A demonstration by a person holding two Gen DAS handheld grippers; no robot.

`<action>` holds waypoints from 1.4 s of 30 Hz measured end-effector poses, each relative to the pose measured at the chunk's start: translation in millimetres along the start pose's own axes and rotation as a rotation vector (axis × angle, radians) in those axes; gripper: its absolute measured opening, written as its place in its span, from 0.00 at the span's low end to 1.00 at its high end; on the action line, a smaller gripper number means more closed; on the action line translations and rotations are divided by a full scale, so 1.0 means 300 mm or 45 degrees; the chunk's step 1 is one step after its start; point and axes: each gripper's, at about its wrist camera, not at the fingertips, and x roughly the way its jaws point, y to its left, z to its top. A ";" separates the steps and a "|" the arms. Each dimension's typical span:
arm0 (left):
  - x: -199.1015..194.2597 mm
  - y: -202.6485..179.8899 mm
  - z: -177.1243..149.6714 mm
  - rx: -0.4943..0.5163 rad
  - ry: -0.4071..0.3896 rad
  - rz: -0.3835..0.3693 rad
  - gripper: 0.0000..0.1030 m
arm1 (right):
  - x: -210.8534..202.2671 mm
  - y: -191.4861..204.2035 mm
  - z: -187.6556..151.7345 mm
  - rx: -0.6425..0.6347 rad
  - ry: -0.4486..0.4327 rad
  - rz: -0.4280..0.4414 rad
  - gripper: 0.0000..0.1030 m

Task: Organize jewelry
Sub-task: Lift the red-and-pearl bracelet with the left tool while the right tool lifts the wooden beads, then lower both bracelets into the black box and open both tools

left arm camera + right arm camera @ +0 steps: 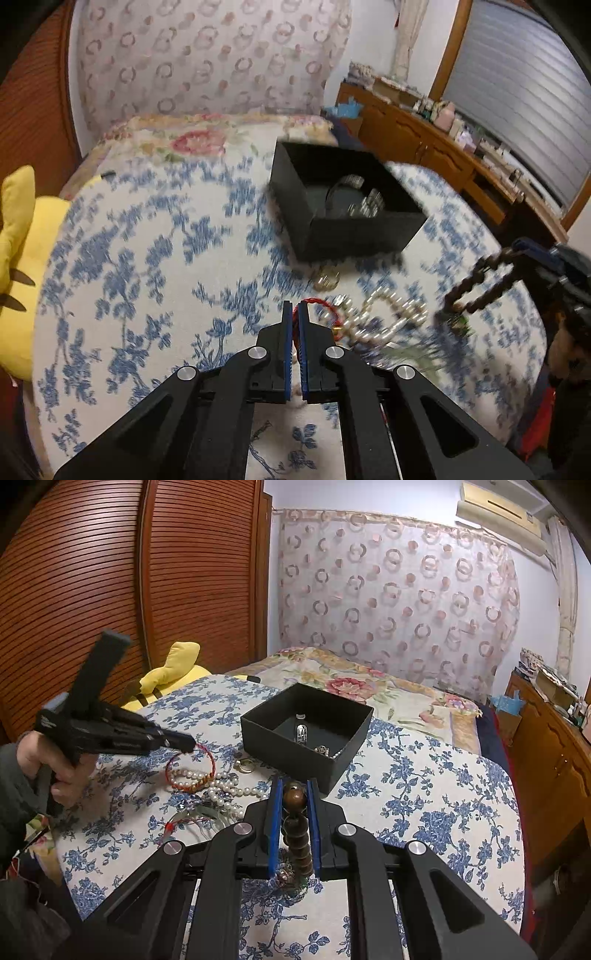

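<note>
**Both hands loaded, box waiting**

The left hand-held gripper [294, 314] has its jaws almost closed on the red cord bracelet [192, 766], holding it by the edge of the loop. The right hand-held gripper [294, 794] is closed on a brown bead bracelet [295, 819], and the beads hang down between the blue pads [274, 827]. The black box [306, 734] stands open near the far edge of the bed [461, 794]; some rings and beads already lie inside.

Both bracelets are probably light and limp. The cord one will likely fold and swing, so a grip on the cord itself is good. The wooden beads are hard and round, so I think they can slip from flat pads; a hold across one bead or on the string between beads seems safer.

The pearl necklace [221, 782] lies just beside the red cord and touches it, so it may catch and come along. A small ring [245, 766] lies near the box's front wall. A yellow plush [173, 668] sits at the left edge, well apart.
</note>
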 end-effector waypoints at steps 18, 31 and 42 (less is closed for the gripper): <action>-0.069 -0.134 0.250 0.084 -0.190 0.007 0.02 | 0.044 -0.084 0.245 -0.019 -0.131 0.001 0.15; 0.140 -0.101 0.311 0.092 -0.100 0.056 0.02 | 0.275 -0.190 0.346 -0.019 -0.089 0.032 0.15; 0.218 -0.088 0.325 0.094 -0.055 0.045 0.02 | 0.420 -0.227 0.297 0.038 0.013 0.068 0.15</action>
